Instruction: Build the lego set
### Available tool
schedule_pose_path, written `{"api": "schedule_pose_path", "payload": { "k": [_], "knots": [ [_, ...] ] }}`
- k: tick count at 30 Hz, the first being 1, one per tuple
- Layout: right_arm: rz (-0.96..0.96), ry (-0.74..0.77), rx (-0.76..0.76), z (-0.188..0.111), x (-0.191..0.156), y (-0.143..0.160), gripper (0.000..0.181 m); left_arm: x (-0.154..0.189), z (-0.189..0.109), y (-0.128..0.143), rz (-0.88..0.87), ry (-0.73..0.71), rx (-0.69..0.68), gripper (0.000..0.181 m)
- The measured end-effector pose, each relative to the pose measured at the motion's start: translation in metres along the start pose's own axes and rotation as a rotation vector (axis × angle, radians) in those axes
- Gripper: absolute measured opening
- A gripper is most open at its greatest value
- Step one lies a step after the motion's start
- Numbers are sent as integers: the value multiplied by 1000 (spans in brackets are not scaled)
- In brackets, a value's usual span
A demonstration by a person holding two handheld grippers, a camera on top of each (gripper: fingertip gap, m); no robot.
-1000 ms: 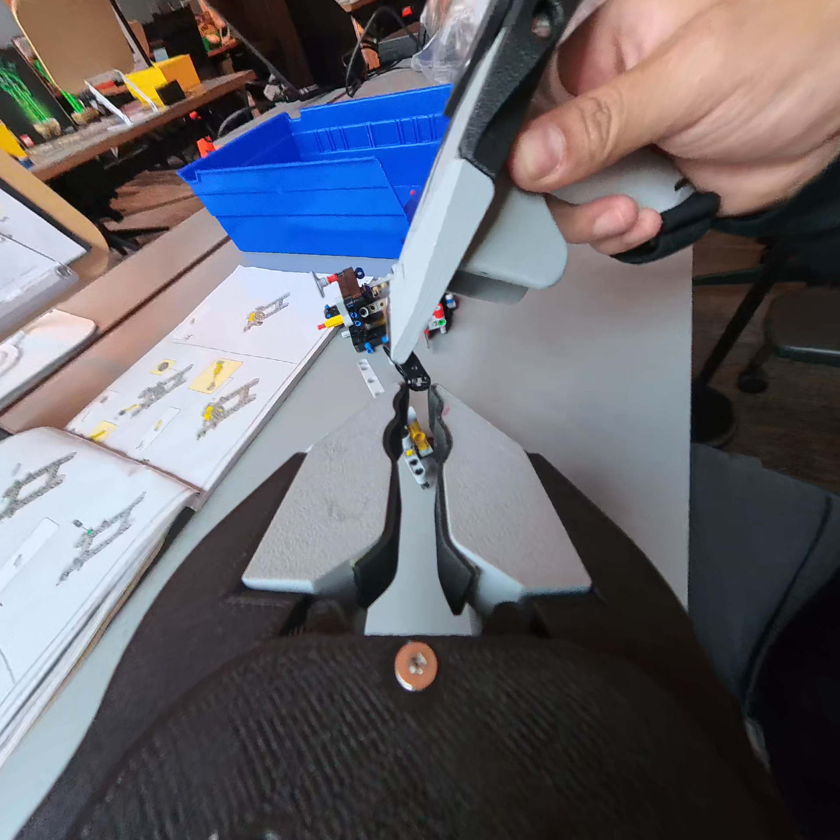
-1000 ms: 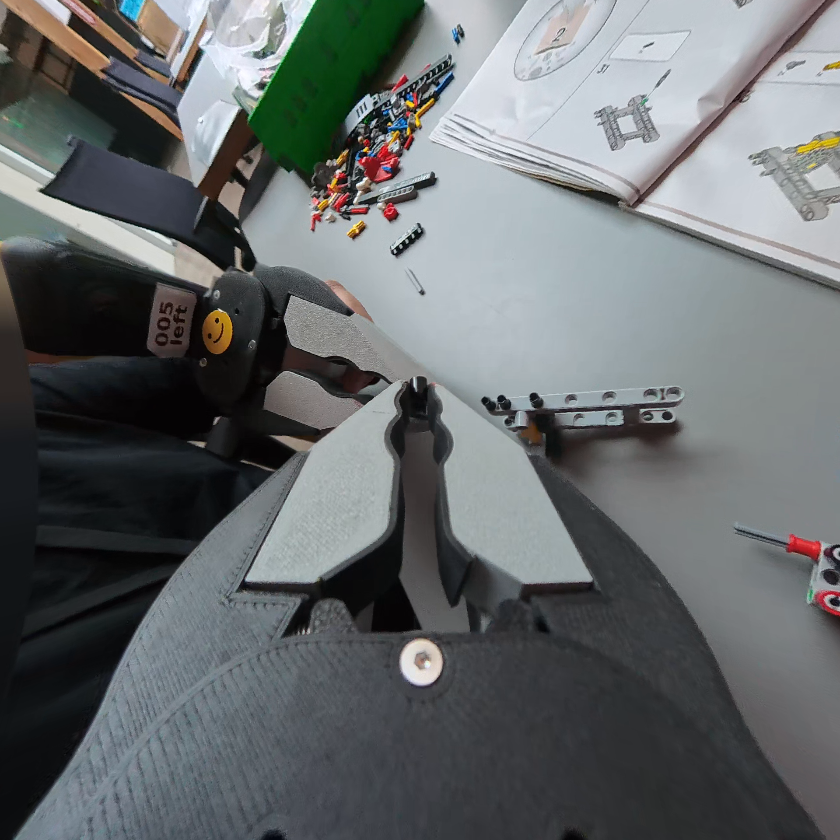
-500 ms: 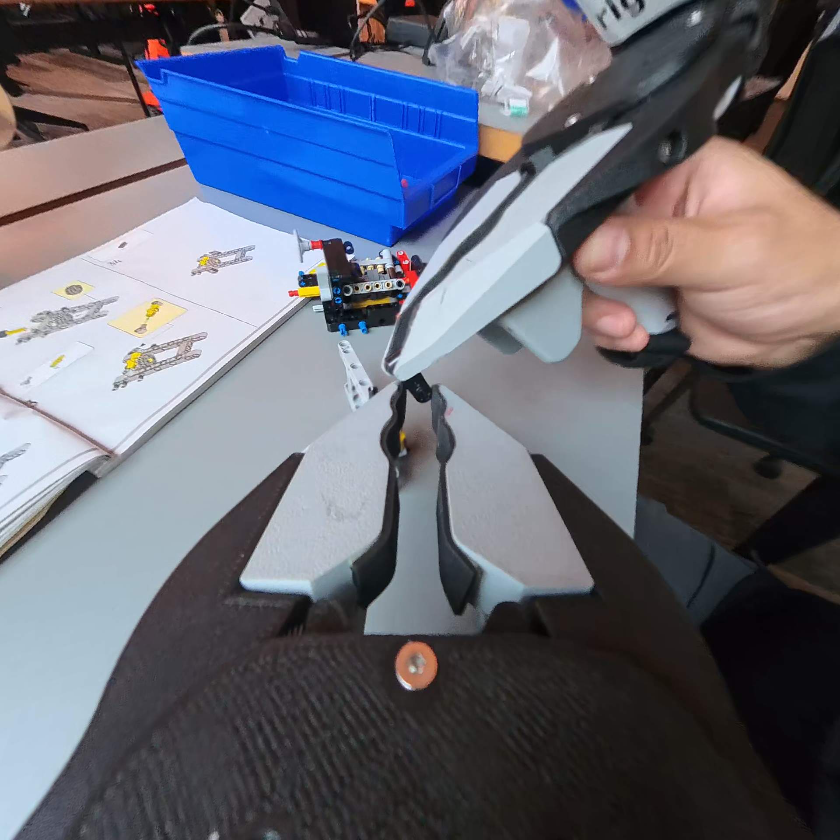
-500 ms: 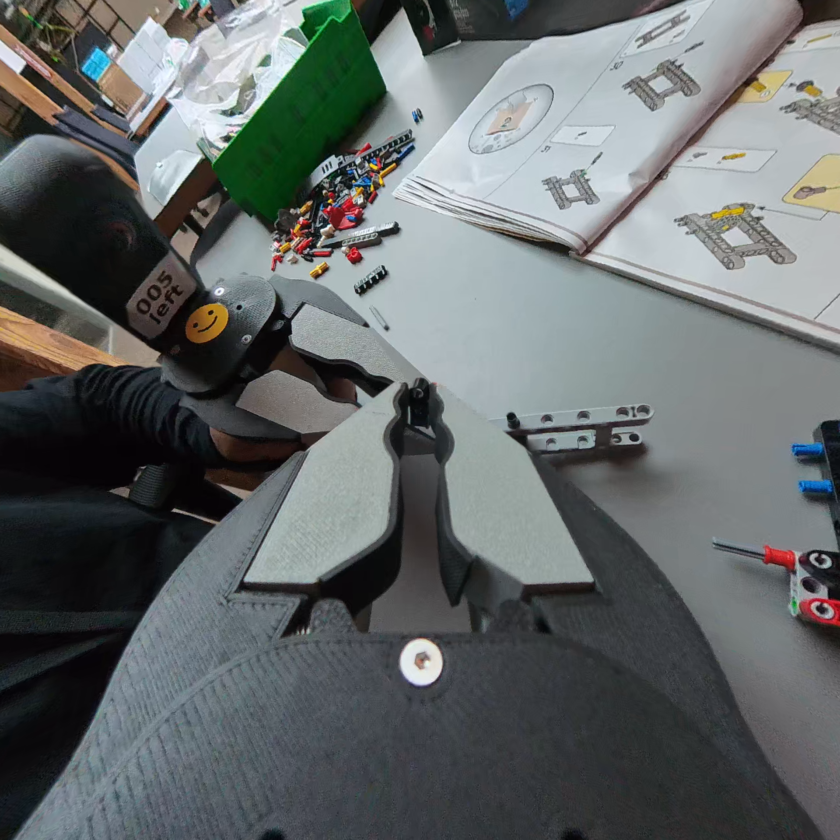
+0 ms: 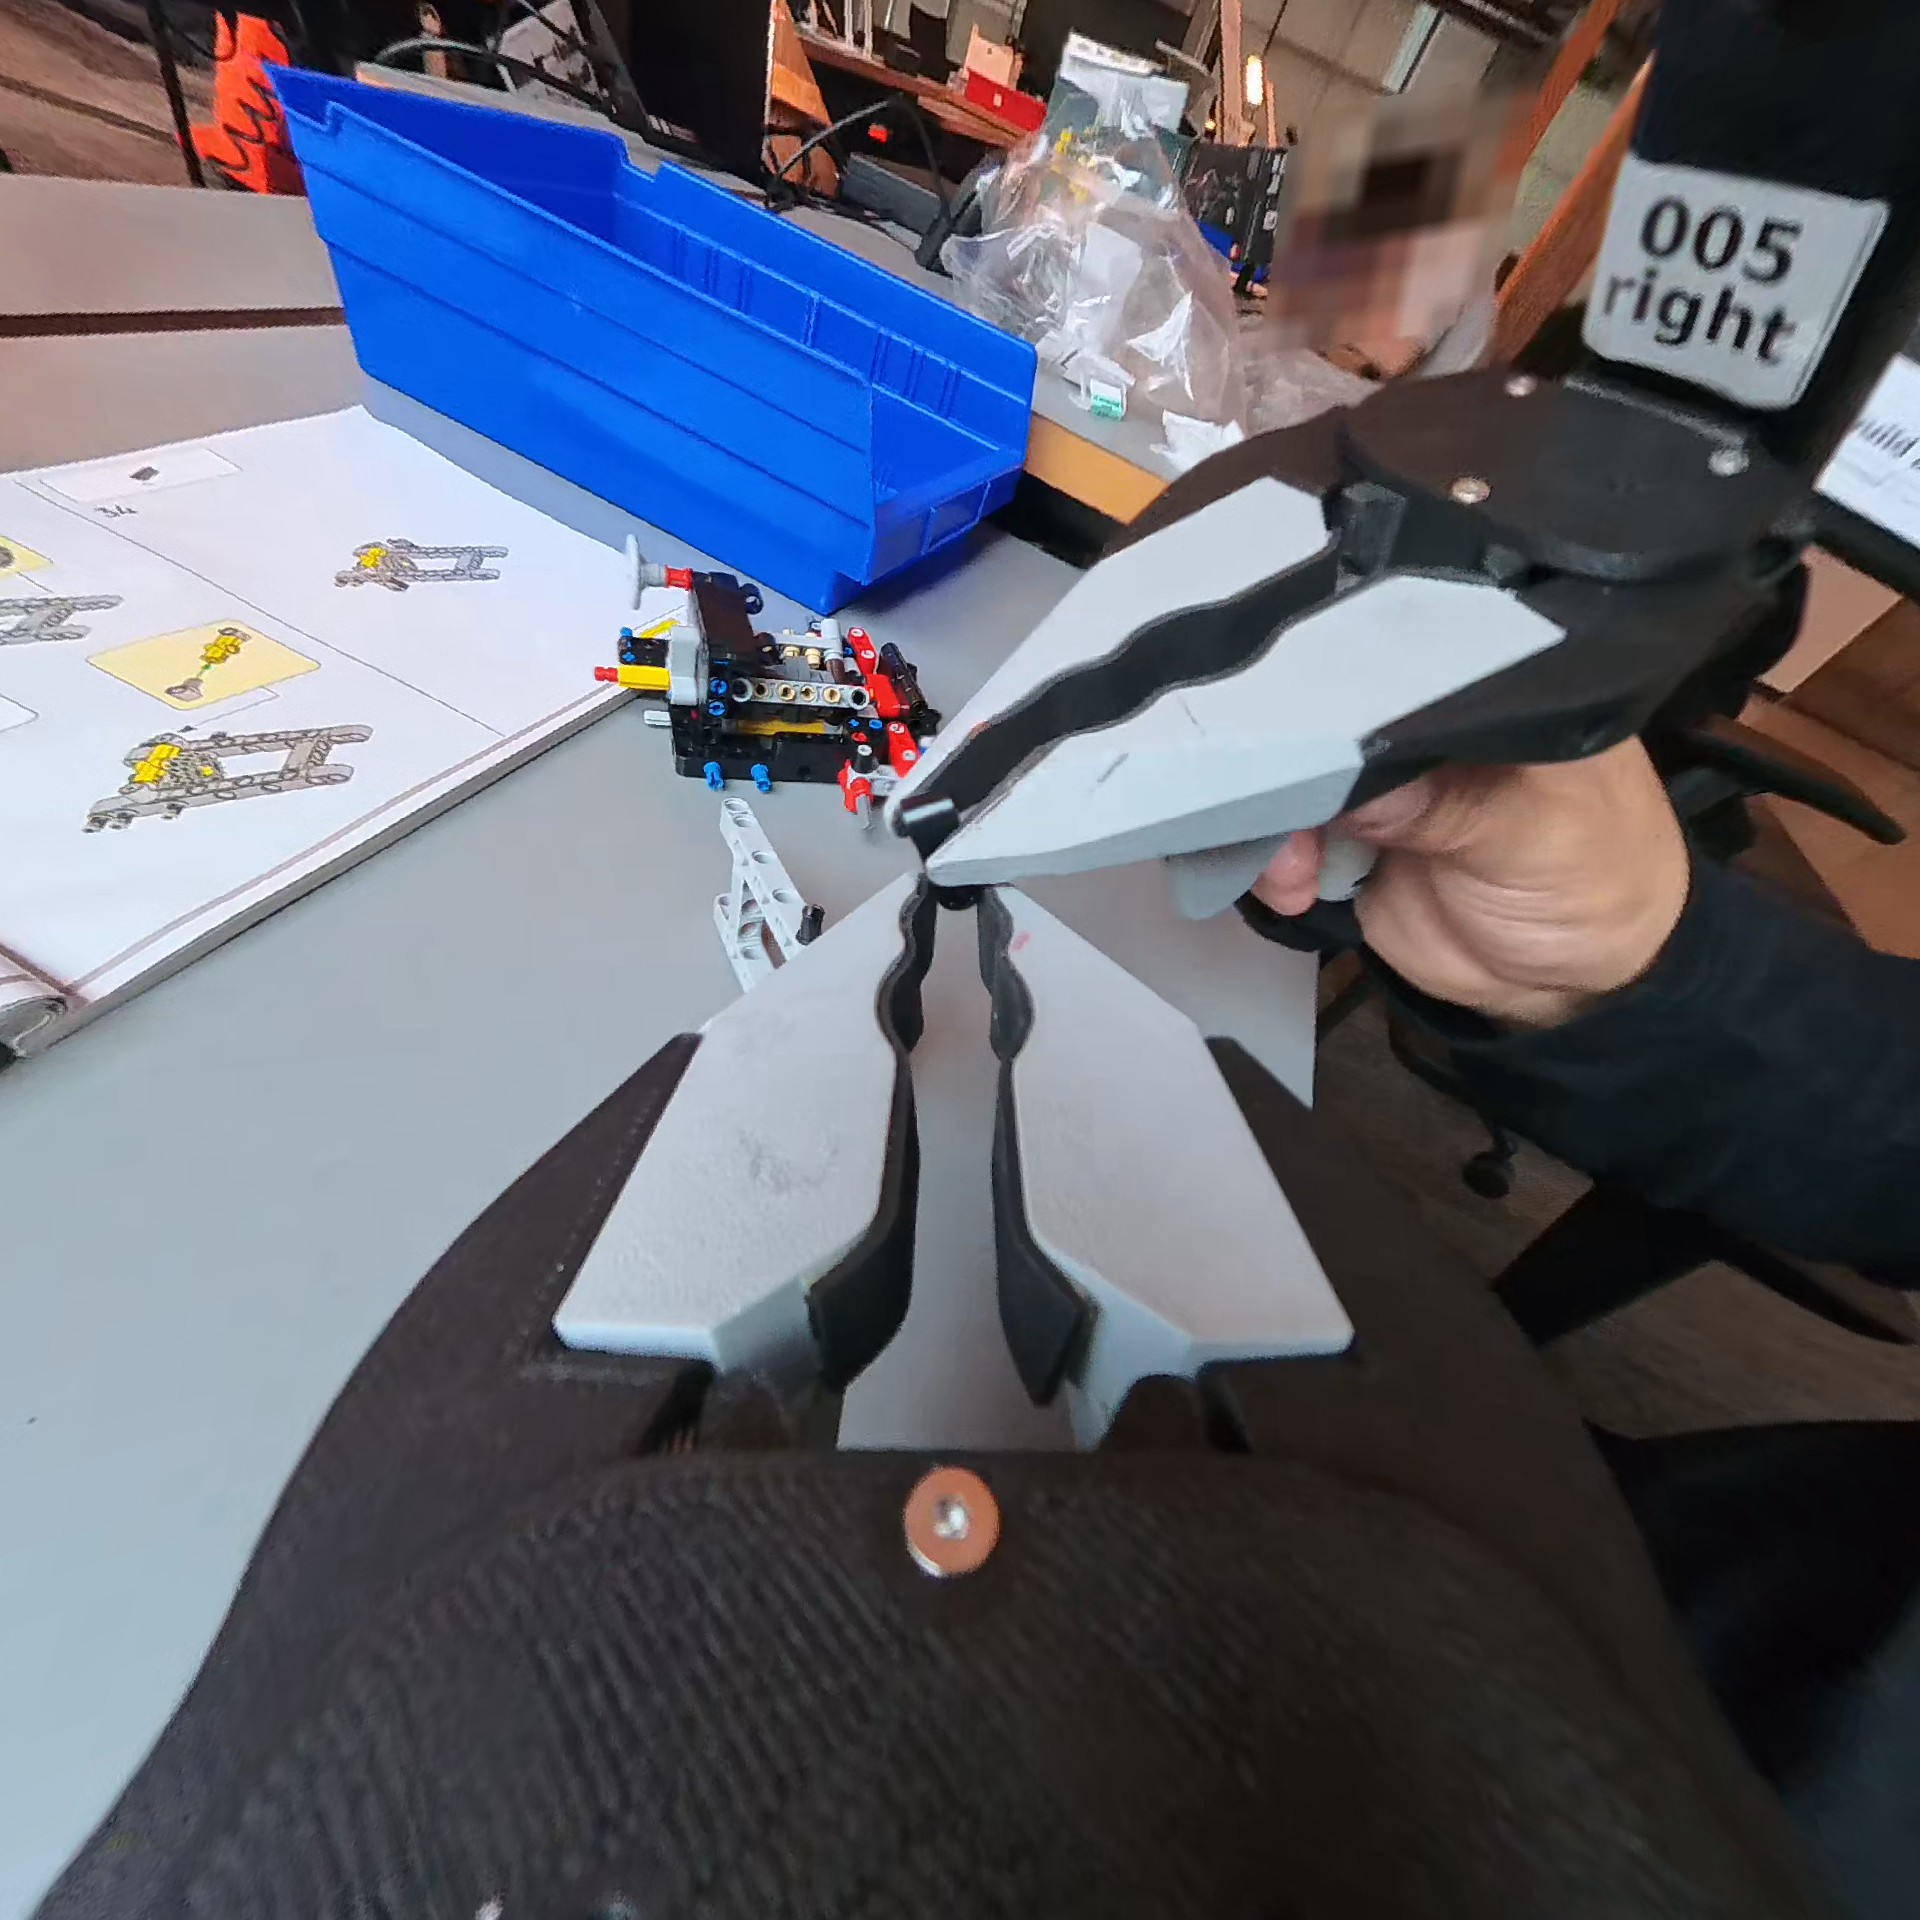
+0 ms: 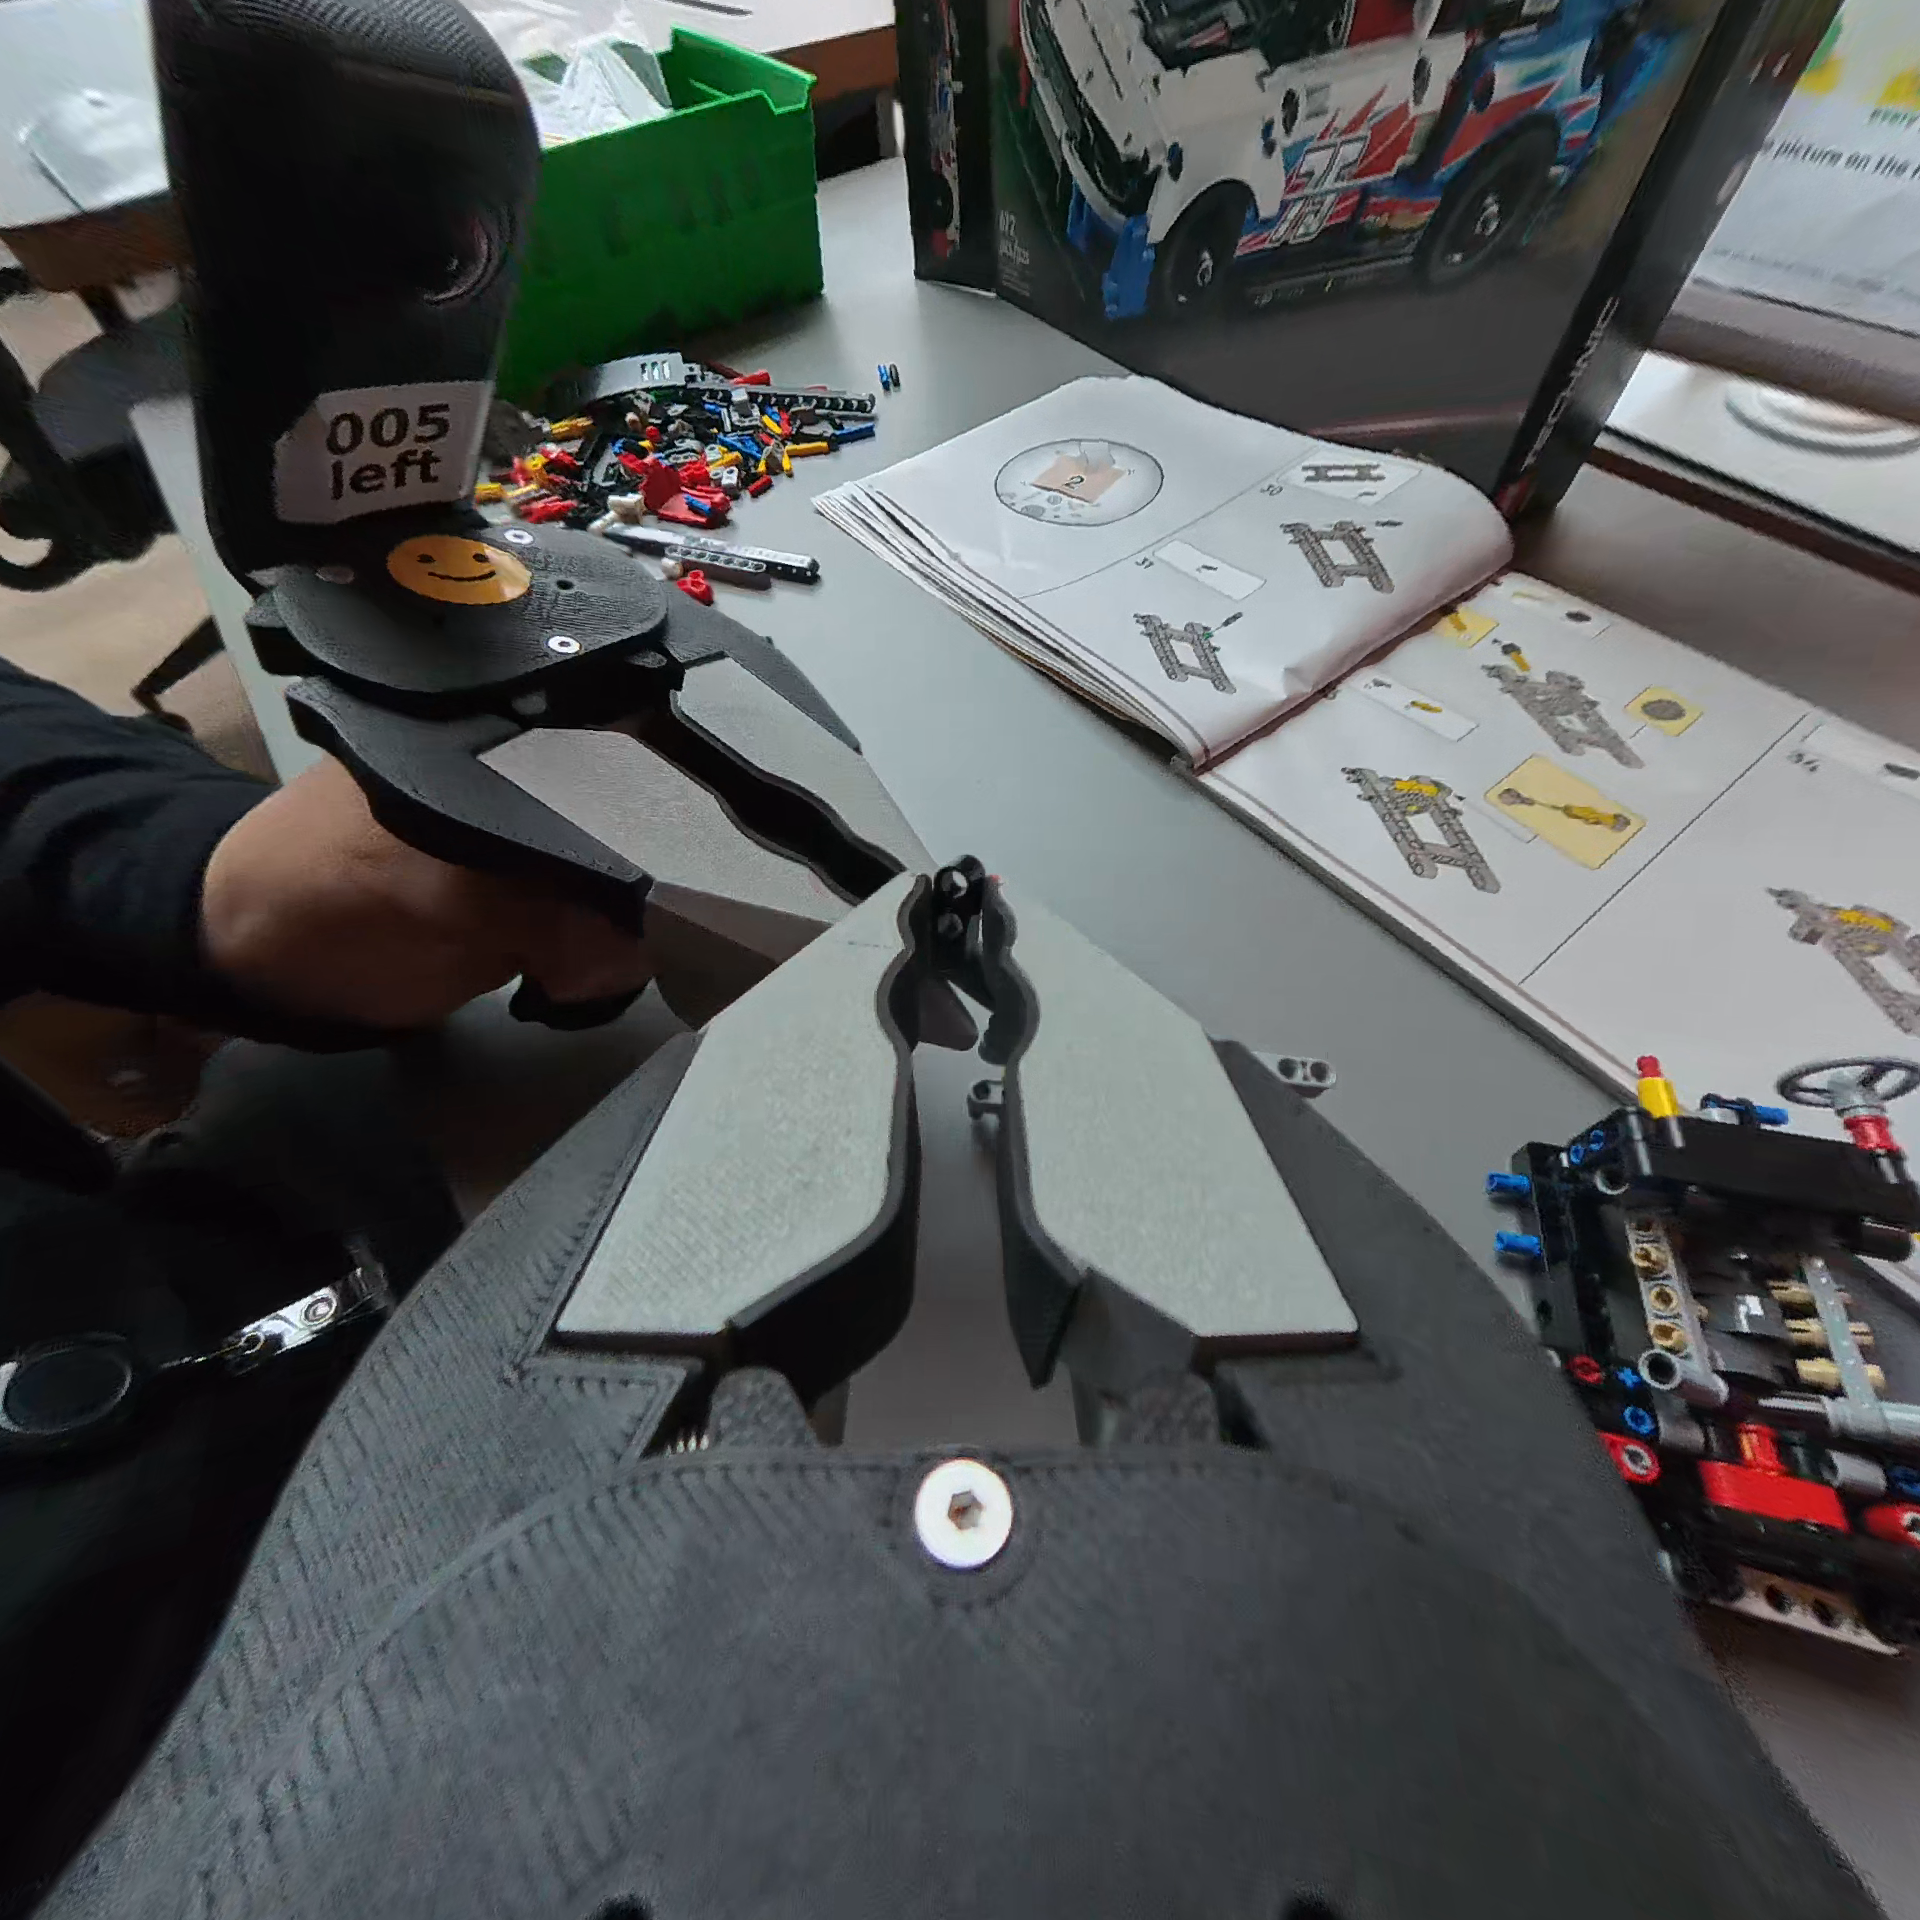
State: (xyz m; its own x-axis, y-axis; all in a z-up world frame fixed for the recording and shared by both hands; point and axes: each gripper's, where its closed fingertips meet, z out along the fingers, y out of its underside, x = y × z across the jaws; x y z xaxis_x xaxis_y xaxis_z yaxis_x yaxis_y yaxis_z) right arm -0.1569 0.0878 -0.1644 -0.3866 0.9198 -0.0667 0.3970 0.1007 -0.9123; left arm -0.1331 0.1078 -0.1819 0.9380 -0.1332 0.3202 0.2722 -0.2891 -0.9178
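Note:
My right gripper (image 6: 961, 899) is shut on a small black connector (image 6: 956, 904) with holes, held above the grey table. It enters the left wrist view from the right (image 5: 925, 821), with a hand on its handle. My left gripper (image 5: 951, 899) meets it tip to tip, its jaws nearly closed around a small dark piece (image 5: 951, 896). In the right wrist view the left gripper (image 6: 904, 868) comes in from the left. The part-built car chassis (image 5: 779, 707) stands on the table beyond the tips and also shows in the right wrist view (image 6: 1725, 1320). A grey beam assembly (image 5: 756, 904) lies below the tips.
An open instruction booklet (image 5: 260, 644) (image 6: 1247, 623) lies on the table. A blue bin (image 5: 665, 312) stands behind the chassis. A green bin (image 6: 665, 229), a pile of loose pieces (image 6: 675, 468) and the set's box (image 6: 1351, 187) are at the back. The table's edge is beside the hands. Both grippers' tips are close together, under 4 cm apart.
Both grippers have swung round and levelled while staying tip to tip. In the left wrist view the right gripper has moved from above to the right side. The beam on the table has not moved.

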Motion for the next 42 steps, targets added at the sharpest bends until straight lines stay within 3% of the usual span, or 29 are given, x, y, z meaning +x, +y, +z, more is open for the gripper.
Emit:
{"api": "schedule_pose_path", "payload": {
  "k": [12,16,22,33,37,42],
  "knots": [
    [138,-88,157,-7,-5,-10,6,11,-3,-9,-116,110,58,4],
    [101,-6,162,-6,0,-10,5,8,-1,-9,-122,88,63,4],
    [-115,191,92,1,4,-6,5,2,2,-6,-217,113,67,4],
    [-148,197,93,-1,1,-7,4,8,1,-7,-282,213,108,4],
    [-60,102,61,-13,11,-11,4,1,-6,-8,-115,152,88,0],
    [114,-22,-296,-11,41,32,4,-24,1,14,188,-32,-100,34]
  ]
}}
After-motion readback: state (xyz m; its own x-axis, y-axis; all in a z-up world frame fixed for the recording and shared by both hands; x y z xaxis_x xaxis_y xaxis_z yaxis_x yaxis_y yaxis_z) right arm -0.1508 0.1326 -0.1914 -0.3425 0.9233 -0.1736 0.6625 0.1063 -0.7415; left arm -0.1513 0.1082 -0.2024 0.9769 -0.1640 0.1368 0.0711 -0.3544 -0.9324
